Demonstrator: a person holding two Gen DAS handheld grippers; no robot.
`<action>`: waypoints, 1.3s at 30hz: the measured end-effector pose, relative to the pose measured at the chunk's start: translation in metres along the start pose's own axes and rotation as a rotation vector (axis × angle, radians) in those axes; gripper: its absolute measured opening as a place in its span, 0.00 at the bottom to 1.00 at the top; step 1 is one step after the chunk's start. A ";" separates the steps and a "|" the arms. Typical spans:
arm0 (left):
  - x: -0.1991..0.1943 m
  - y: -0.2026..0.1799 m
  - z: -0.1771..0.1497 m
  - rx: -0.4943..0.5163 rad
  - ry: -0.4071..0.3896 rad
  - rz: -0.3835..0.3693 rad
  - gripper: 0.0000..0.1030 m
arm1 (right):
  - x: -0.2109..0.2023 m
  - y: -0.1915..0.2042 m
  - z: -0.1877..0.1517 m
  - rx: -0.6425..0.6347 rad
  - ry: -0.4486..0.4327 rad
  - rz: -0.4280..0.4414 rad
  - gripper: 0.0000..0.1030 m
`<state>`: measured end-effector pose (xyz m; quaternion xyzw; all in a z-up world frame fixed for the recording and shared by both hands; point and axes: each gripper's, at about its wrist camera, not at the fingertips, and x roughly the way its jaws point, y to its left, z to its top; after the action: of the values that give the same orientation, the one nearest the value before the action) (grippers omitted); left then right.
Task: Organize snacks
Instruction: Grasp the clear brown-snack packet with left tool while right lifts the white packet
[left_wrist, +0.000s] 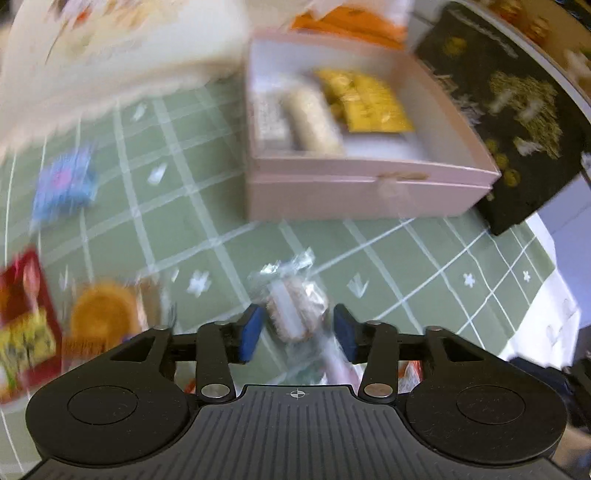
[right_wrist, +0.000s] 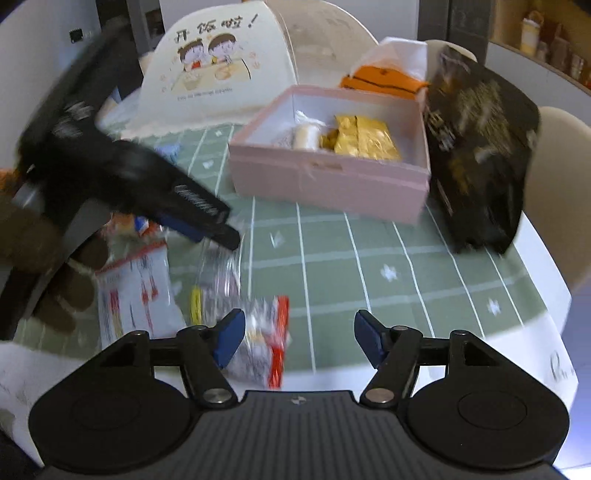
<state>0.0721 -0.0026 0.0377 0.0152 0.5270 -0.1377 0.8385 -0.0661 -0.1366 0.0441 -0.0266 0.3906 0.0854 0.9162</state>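
A round biscuit in clear wrap (left_wrist: 297, 314) lies on the green checked cloth between the blue pads of my left gripper (left_wrist: 298, 336), with a thin gap at the right pad, so it is open. My right gripper (right_wrist: 300, 341) is open too. A clear packet with a red edge (right_wrist: 262, 343) sits by its left pad, with wide space on the other side. The open pink box (left_wrist: 369, 184) (right_wrist: 325, 181) holds a yellow packet (left_wrist: 365, 99) (right_wrist: 364, 140) and a white roll (left_wrist: 314, 122) (right_wrist: 306, 134). The right wrist view shows the left gripper (right_wrist: 218, 229), blurred, pointing down at the snack pile.
A black printed bag (left_wrist: 509, 110) (right_wrist: 480, 147) leans on the box's right side. Behind the box stand a cream cartoon bag (right_wrist: 218, 66) and an orange item (right_wrist: 384, 83). Loose snacks lie left: a blue packet (left_wrist: 62, 184), a red packet (left_wrist: 26, 325), a white-and-red bag (right_wrist: 136, 291). The table edge runs close on the right.
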 end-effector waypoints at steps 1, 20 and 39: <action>0.002 -0.008 0.000 0.038 -0.012 0.023 0.53 | -0.001 0.001 -0.005 -0.004 0.006 0.003 0.65; -0.124 0.067 -0.028 -0.164 -0.290 -0.050 0.41 | 0.004 0.055 0.006 -0.228 -0.023 0.200 0.72; -0.113 0.123 -0.125 -0.225 -0.032 -0.041 0.41 | 0.064 0.131 0.017 -0.411 0.053 0.156 0.82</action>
<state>-0.0534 0.1615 0.0683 -0.0916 0.5260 -0.0950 0.8402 -0.0339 0.0031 0.0126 -0.1846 0.3898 0.2334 0.8715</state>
